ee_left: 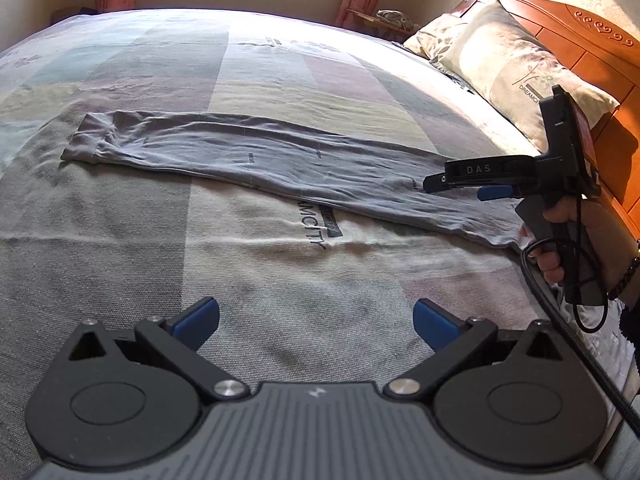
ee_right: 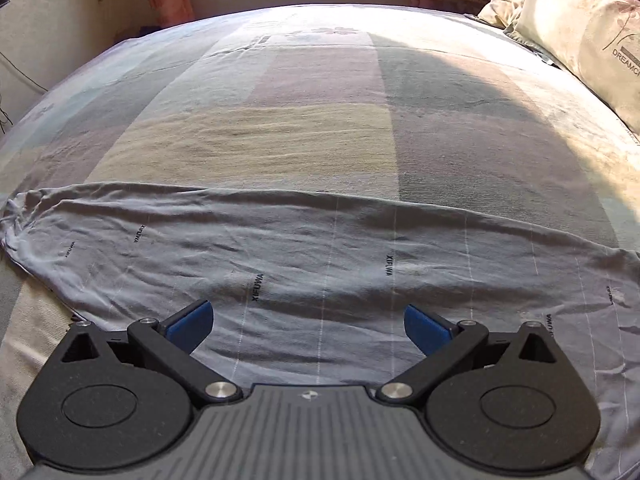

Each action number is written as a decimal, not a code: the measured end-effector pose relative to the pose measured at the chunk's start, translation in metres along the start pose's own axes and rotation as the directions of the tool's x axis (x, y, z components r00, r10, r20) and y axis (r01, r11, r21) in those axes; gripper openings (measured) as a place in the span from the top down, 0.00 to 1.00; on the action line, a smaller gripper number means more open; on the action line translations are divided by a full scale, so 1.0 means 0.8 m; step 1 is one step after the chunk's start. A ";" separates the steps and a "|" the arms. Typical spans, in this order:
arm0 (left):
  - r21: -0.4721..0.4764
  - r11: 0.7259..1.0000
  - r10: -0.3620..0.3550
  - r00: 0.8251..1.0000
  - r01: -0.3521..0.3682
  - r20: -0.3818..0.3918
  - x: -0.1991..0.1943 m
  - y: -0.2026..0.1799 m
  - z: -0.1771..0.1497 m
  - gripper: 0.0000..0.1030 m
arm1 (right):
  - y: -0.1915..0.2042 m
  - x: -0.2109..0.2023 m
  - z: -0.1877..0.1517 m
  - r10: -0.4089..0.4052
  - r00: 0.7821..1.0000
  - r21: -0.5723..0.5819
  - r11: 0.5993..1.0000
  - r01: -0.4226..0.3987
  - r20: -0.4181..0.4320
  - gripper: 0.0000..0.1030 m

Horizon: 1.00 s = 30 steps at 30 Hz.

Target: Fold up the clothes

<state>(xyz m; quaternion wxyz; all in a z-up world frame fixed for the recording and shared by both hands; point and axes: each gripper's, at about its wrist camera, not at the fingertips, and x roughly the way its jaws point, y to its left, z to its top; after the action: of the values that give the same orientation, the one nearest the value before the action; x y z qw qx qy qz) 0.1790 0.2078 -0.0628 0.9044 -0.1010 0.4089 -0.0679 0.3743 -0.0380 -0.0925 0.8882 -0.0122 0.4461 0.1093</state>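
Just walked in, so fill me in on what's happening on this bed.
A person is folding clothes with a handheld gripper in each hand. A long grey garment lies flat across the patchwork bedspread. The right gripper hovers open over the garment's wider end; the left gripper waits open over bare bedspread. Neither holds anything.

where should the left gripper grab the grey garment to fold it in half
Probably the cuffed end of the grey garment, coming from above with the open left gripper. It lies flat as a long strip on the bedspread, so pinching that narrow end allows carrying it over toward the right gripper.
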 end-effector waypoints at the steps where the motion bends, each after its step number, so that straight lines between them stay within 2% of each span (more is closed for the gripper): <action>1: 0.010 1.000 -0.006 1.000 0.006 -0.001 0.001 -0.004 0.000 0.01 | -0.012 -0.001 -0.005 -0.017 1.000 -0.004 1.000 0.017 -0.020 0.00; 5: 0.031 0.999 -0.038 0.999 0.038 0.007 0.004 -0.021 0.003 0.01 | -0.049 -0.002 -0.027 -0.027 0.990 -0.055 0.998 0.019 -0.138 0.00; 7: 0.038 0.998 -0.056 0.998 0.056 0.017 0.005 -0.030 0.006 0.01 | -0.062 -0.027 -0.033 -0.014 0.992 -0.070 0.998 0.005 -0.125 0.00; 9: 0.054 0.996 -0.077 0.997 0.075 0.025 0.006 -0.042 0.007 0.01 | -0.082 -0.066 -0.037 0.027 0.997 -0.059 0.998 -0.031 -0.068 0.00; 13: 0.109 0.988 -0.109 0.994 0.105 0.027 0.012 -0.072 0.008 0.01 | -0.130 -0.117 -0.049 -0.049 0.999 -0.040 0.998 0.048 -0.023 0.00; 17: 0.170 0.976 -0.138 0.990 0.134 0.009 0.021 -0.103 0.007 0.01 | -0.192 -0.137 -0.090 -0.096 0.993 0.027 0.995 0.098 -0.075 0.00; 22: 0.227 0.965 -0.129 0.991 0.131 -0.023 0.033 -0.126 -0.002 0.01 | -0.235 -0.122 -0.160 -0.120 0.979 0.060 0.990 0.131 -0.164 0.00; 24: 0.246 0.962 -0.112 0.993 0.116 -0.034 0.037 -0.131 -0.003 0.01 | -0.243 -0.127 -0.182 -0.097 0.990 0.089 0.990 0.106 -0.103 0.00; 27: 0.243 0.963 -0.106 0.994 0.112 -0.037 0.040 -0.130 -0.004 0.01 | -0.236 -0.135 -0.198 -0.106 0.993 0.049 0.993 0.109 -0.052 0.00; 30: 0.239 0.965 -0.102 0.994 0.108 -0.040 0.042 -0.128 -0.004 0.01 | -0.235 -0.150 -0.200 -0.109 0.992 0.097 0.989 0.115 -0.059 0.00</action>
<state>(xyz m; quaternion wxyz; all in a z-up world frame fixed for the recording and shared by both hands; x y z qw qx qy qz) 0.1942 0.1012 -0.0648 0.8995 -0.0111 0.4039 -0.1662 0.2172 -0.2628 -0.1077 0.8801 0.0046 0.4734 0.0362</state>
